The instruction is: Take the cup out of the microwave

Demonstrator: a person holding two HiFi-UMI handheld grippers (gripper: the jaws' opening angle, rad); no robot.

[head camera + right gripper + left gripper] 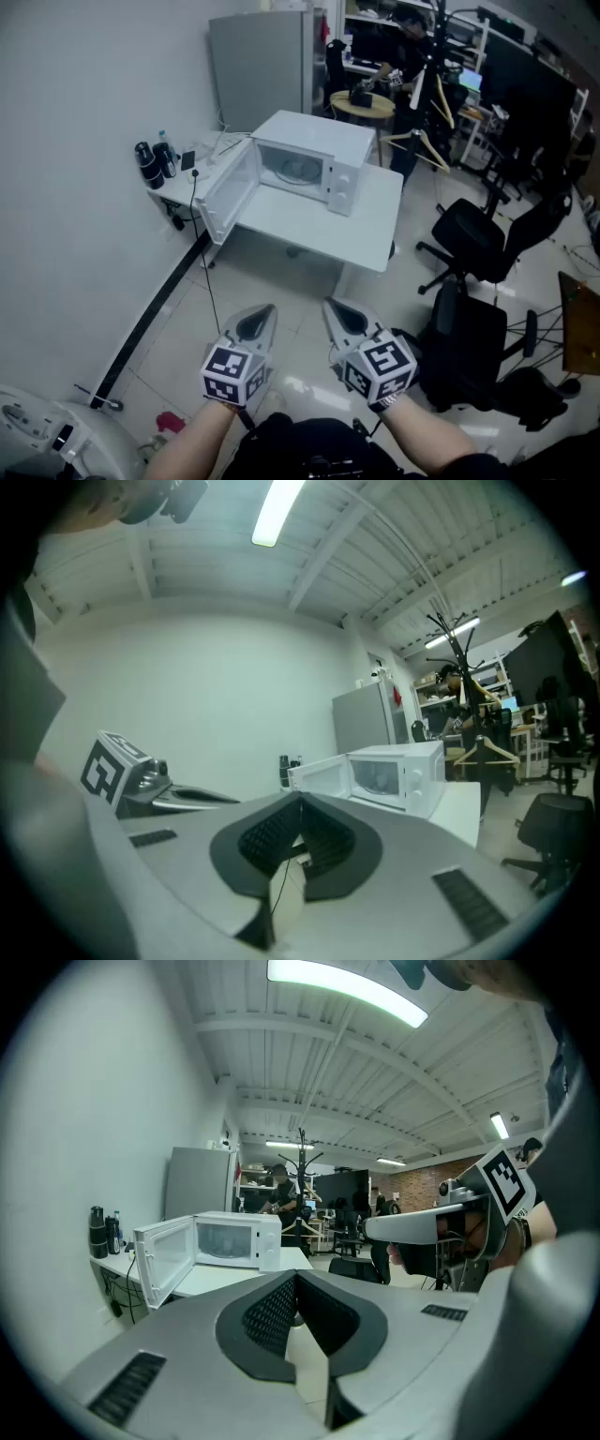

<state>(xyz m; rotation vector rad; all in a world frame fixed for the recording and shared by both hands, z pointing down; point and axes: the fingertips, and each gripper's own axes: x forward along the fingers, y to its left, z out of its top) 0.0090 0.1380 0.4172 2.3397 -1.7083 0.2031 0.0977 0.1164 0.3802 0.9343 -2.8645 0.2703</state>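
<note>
microwave (302, 169) interior too small, cup indiscernible

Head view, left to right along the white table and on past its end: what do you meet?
dark bottles → open microwave door → microwave → black office chair

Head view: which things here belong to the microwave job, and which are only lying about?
Job: microwave, open door, left hand-held gripper, right hand-held gripper.
Lying about: black bottles, office chair, coat stand, grey cabinet.
</note>
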